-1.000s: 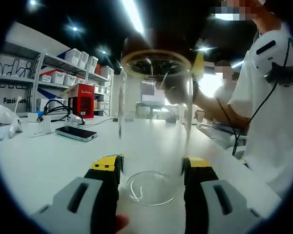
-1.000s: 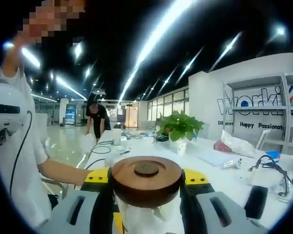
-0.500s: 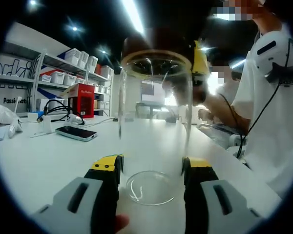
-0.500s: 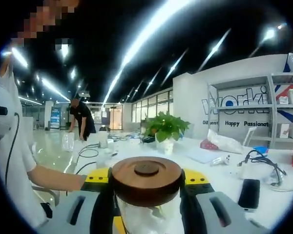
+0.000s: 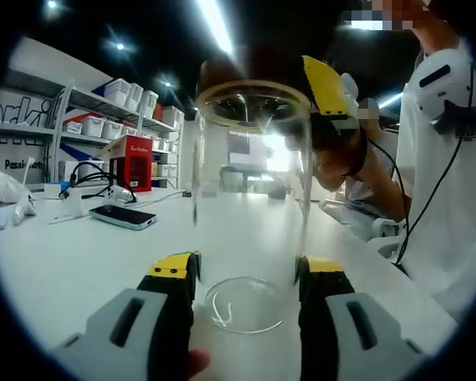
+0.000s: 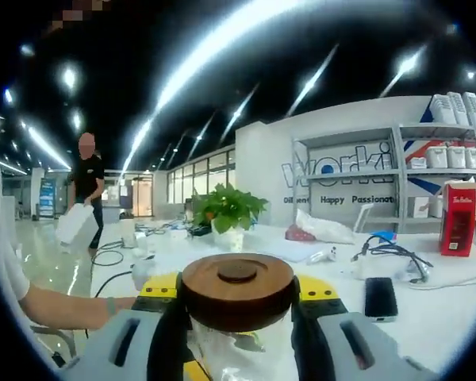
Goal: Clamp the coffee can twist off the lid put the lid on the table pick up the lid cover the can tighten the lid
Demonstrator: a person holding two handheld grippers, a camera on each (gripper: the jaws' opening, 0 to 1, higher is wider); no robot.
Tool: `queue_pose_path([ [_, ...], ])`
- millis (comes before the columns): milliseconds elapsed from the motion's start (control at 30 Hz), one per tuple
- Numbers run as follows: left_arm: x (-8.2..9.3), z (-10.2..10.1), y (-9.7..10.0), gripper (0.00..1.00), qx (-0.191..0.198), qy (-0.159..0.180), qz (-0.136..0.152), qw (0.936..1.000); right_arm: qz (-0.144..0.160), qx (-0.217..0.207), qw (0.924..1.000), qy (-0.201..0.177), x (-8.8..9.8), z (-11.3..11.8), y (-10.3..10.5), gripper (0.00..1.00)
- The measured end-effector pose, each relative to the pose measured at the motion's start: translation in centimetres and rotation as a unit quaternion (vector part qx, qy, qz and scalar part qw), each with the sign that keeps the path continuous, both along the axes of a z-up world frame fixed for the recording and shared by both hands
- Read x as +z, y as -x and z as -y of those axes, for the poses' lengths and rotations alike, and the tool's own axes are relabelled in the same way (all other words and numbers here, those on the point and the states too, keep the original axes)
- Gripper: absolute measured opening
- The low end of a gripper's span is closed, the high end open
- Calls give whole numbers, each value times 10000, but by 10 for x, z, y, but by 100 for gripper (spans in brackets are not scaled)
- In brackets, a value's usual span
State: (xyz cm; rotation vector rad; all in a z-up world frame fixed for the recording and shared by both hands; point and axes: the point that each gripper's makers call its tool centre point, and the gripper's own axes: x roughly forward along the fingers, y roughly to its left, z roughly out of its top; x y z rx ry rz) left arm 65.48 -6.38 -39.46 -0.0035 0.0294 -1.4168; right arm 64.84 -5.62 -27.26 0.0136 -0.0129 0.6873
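Left gripper [image 5: 244, 274]: in the left gripper view, we see its 2 fingers [image 5: 173, 305] closed on the clear coffee can [image 5: 252, 198], 1 on each side, low on the glass.
Coffee can: it stands upright on the white counter [image 5: 79, 254]. We can see right through it to its round bottom.
Right gripper [image 6: 236, 292]: in the right gripper view, we see its 2 fingers [image 6: 168, 333] holding the round brown lid [image 6: 237, 287] between them. In the left gripper view, this gripper is up by the can's top rim, with a person's hand [image 5: 333, 159] on it.
Lid: it is dark wood with a small round knob in the middle. It sits on top of the can, and we see clear glass just under it.
Phone [image 5: 124, 217]: it lies flat on the counter, to the left and behind the can.
Red box [image 5: 131, 163]: it stands farther back, near some cables.
Plant [image 6: 224, 213]: green leaves in a pot, far back on the counter.
Shelves [image 5: 95, 115]: white bins sit on them by the wall.
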Motion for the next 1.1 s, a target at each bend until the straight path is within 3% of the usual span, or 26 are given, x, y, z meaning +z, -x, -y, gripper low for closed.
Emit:
queue_pose_path([
  [300, 0, 1, 1, 41, -5, -7, 0, 10000, 116, -802, 9967, -46, 0, 5, -2, 48],
  [800, -2, 0, -1, 41, 17, -14, -3, 10000, 350, -2058, 9780, -42, -1, 9, 0, 48],
  [1100, -3, -1, -1, 41, 21, -20, 1, 10000, 419, -2446, 9687, -55, -2, 11, 1, 48],
])
